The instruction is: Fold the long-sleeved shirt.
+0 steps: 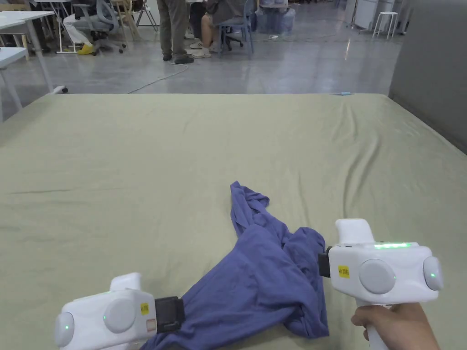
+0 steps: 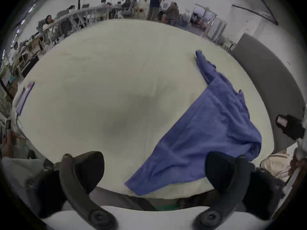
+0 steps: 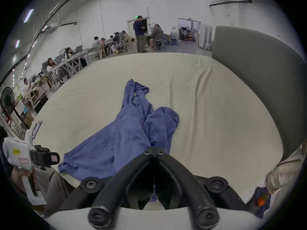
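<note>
The blue long-sleeved shirt (image 1: 269,278) lies crumpled on the near part of the pale green bedsheet (image 1: 137,173), one sleeve trailing away from me. My left gripper (image 2: 154,170) has its jaws spread wide over the shirt's near edge, gripping nothing. My right gripper (image 3: 154,152) is pressed together, pinching a fold of the shirt

Head view high, gripper views low; all share shirt (image 1: 269,278).
</note>
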